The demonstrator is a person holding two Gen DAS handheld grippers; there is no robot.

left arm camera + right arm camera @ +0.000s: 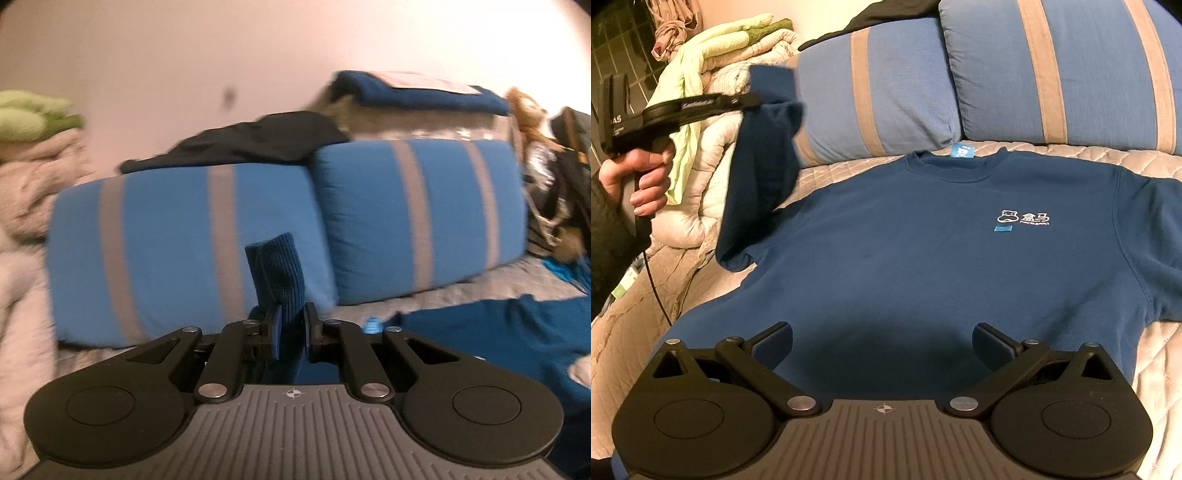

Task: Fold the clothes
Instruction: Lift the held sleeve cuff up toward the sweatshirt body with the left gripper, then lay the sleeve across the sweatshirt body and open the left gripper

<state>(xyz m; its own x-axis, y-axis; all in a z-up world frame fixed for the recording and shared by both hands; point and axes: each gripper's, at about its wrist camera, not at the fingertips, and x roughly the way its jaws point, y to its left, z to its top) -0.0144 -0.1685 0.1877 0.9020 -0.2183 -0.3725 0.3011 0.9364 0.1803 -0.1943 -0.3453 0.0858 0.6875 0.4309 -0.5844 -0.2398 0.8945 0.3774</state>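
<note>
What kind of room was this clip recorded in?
Most likely a bedroom: a blue sweatshirt lies spread on a quilted bedspread, two blue striped pillows lean against the wall behind it, and folded bedding is heaped at one side.

Dark blue sweatshirt (905, 258); blue pillows (871, 88) with grey stripes.

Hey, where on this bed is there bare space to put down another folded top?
Bare quilt shows right of the sweatshirt hem, with a strip between its collar and the striped pillows. The left side is crowded: piled bedding and the left gripper lifting the sleeve.
</note>
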